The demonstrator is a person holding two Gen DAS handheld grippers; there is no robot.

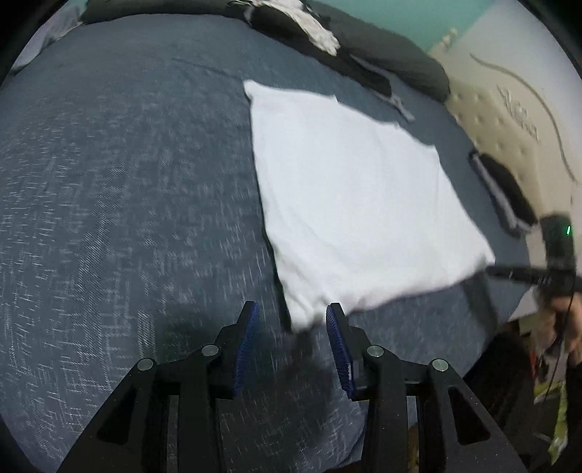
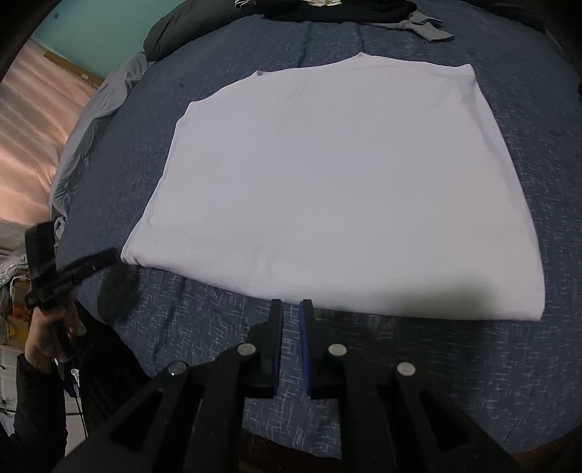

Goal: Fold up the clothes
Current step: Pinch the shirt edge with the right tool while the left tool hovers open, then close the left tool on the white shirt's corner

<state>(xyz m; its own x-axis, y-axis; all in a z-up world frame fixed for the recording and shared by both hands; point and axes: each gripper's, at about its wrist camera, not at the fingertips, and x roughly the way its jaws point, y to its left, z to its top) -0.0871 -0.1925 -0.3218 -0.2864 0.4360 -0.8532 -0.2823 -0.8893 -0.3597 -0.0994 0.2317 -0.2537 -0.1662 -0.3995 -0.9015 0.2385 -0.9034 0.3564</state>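
I see the white shirt (image 2: pixel 338 189) lying folded and flat on the blue bed cover (image 2: pixel 491 364). My left gripper (image 1: pixel 293 327) is at the shirt's near corner with its blue pads apart; the corner sits between them but they don't press it. My right gripper (image 2: pixel 291 320) is just in front of the shirt's near edge, nearly closed, holding nothing. Behind the shirt lie dark clothes (image 1: pixel 291 18) and a dark pillow (image 1: pixel 393 58).
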